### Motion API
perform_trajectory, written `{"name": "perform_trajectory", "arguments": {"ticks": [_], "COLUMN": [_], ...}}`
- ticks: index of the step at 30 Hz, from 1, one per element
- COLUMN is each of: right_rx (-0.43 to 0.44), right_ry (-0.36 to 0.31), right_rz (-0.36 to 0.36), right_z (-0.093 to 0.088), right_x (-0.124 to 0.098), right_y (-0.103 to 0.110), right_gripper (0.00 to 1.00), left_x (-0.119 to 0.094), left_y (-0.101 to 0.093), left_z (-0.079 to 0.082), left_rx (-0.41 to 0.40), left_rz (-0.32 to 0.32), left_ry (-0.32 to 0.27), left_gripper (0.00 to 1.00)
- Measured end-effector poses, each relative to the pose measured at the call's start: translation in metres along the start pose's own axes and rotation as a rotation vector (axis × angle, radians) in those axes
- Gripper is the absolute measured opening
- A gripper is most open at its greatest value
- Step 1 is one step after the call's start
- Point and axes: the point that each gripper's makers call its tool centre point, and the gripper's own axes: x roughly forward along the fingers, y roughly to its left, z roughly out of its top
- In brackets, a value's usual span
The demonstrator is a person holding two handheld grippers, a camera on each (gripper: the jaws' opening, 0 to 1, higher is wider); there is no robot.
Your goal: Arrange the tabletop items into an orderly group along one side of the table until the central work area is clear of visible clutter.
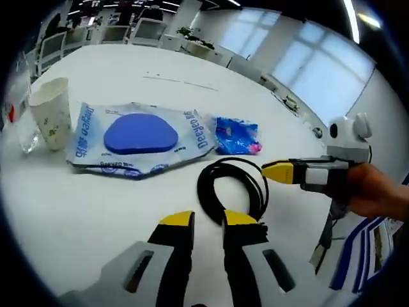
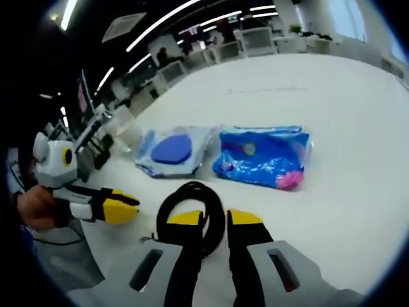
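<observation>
Left gripper (image 1: 208,220): jaws slightly parted, holding nothing, just short of the cable.
Right gripper (image 2: 215,219): jaws apart with a narrow gap, empty — tips over the cable's near edge.
Coiled black cable (image 1: 231,187): on the white table (image 1: 77,211), between both grippers.
Clear pouch with blue pad (image 1: 137,137): beyond the cable.
Blue packet (image 2: 263,157): beside the pouch.
Paper cup (image 1: 51,112): upright — left of the pouch.

Coiled cable (image 1: 231,185) blocks the near table (image 1: 192,70); far side open.
</observation>
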Motion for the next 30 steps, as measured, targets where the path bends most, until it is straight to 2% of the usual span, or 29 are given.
{"name": "perform_trajectory", "arguments": {"ticks": [6,13,19,24,30], "right_rx": [-0.132,-0.198,-0.299,-0.284,-0.275], "right_ry": [-0.014,-0.027,-0.057,-0.079,-0.072], "right_rz": [0.009,0.026,0.037,0.054,0.061], "right_z": [0.002,-0.002,-0.004,-0.008,-0.020], "right_x": [-0.027,-0.045,-0.065,-0.076,-0.080], "right_y": [0.018,0.037,0.062,0.075,0.088], "right_gripper": [0.24,0.32,0.35,0.40,0.44], "left_x": [-0.057,-0.121,-0.165,-0.196,-0.211], "left_y": [0.036,0.073,0.088,0.091,0.098], "left_z": [0.015,0.007,-0.006,-0.019,-0.029], "left_rx": [0.053,0.121,0.155,0.170,0.155], "left_rz": [0.055,0.129,0.167,0.183,0.196], "left_ry": [-0.090,-0.126,-0.148,-0.159,-0.174], "left_gripper": [0.22,0.29,0.38,0.43,0.47]}}
